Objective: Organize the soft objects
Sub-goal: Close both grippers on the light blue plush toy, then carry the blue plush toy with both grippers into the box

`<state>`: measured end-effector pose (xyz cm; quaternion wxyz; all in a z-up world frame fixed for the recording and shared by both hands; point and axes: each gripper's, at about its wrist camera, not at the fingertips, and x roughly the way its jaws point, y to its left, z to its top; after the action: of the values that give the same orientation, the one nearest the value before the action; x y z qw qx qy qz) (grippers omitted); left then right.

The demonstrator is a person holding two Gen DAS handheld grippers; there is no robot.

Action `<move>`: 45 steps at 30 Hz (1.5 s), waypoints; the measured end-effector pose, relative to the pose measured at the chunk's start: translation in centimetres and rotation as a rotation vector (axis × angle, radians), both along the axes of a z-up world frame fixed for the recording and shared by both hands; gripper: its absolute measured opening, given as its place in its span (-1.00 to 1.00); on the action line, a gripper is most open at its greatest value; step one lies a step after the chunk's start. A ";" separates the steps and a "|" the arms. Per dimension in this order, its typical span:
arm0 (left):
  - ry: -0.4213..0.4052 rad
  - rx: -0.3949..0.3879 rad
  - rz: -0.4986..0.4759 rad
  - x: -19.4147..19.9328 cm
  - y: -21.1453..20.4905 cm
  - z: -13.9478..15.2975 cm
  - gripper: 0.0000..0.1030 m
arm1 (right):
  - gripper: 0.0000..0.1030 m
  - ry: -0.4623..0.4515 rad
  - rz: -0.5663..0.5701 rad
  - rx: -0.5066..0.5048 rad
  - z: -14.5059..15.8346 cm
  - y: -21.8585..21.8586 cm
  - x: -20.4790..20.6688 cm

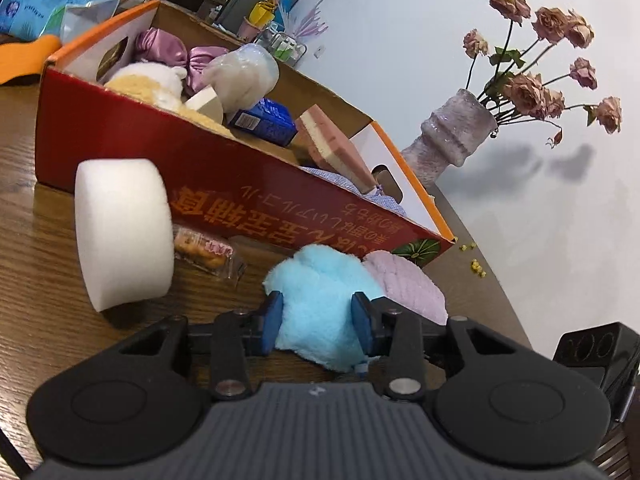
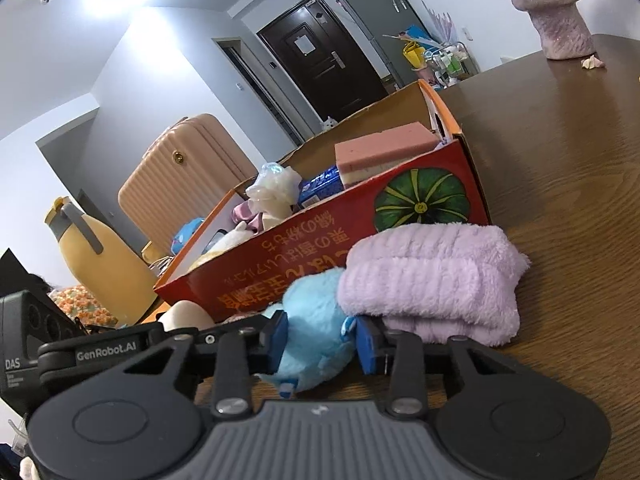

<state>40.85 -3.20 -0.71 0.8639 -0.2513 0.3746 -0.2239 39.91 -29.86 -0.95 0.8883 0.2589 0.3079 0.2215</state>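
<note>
Left gripper (image 1: 318, 322) — black arms, blue pads; right gripper (image 2: 322, 340) alike.

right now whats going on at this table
A person is sorting soft things into a red cardboard box. Both handheld grippers, left and right, are clamped on the same blue plush toy on the wooden table. A folded lilac towel and a white foam block wait outside the box.
</note>
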 end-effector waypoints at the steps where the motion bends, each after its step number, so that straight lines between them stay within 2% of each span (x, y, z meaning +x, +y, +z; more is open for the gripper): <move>1: 0.003 -0.006 0.002 0.0 0.0 -0.1 -0.27 | -0.32 0.003 0.003 0.003 -0.1 0.0 0.1; 6: 0.035 -0.002 0.007 -1.1 0.2 0.3 -0.26 | -0.32 0.030 0.019 0.018 0.0 0.0 -0.7; 9: 0.043 0.018 -0.005 -4.0 0.6 0.6 -0.26 | -0.32 0.023 0.038 -0.007 0.4 0.5 -3.4; 12: 0.072 -0.004 -0.017 -7.8 1.6 0.7 -0.27 | -0.32 0.033 0.071 -0.005 0.5 0.5 -7.0; 16: 0.071 -0.018 -0.040 -12.2 2.2 1.1 -0.24 | -0.29 0.044 0.133 -0.017 1.1 0.2 -11.1; 21: 0.062 -0.020 -0.005 -14.0 3.1 1.2 -0.07 | -0.27 0.037 0.144 -0.030 1.1 0.1 -13.2; 27: 0.081 -0.035 -0.013 -13.7 2.8 0.7 -0.08 | -0.27 0.027 0.117 -0.020 0.8 0.0 -13.4; 31: 0.088 -0.063 -0.030 -13.2 2.4 0.2 -0.19 | -0.33 0.033 0.138 0.000 0.2 0.0 -13.3; 35: 0.026 -0.089 -0.047 -11.9 2.2 2.1 -0.21 | -0.35 -0.016 0.122 0.013 2.2 -0.5 -12.3; 37: -0.046 -0.098 -0.051 -10.1 2.1 4.3 -0.20 | -0.36 -0.068 0.117 0.030 4.4 -1.0 -10.5; 40: -0.146 -0.066 -0.041 -6.6 1.6 7.4 -0.21 | -0.36 -0.138 0.117 0.017 7.6 -1.0 -6.6; 42: -0.170 -0.041 -0.019 -3.8 1.3 8.8 -0.21 | -0.36 -0.171 0.116 -0.013 9.4 -0.5 -3.2; 45: -0.165 -0.001 0.014 0.2 1.0 9.6 -0.21 | -0.36 -0.174 0.119 -0.056 10.5 0.6 1.6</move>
<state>41.03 -2.16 8.86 0.8933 -0.2351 0.3004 -0.2378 41.53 -29.30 9.50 0.9039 0.1953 0.2505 0.2866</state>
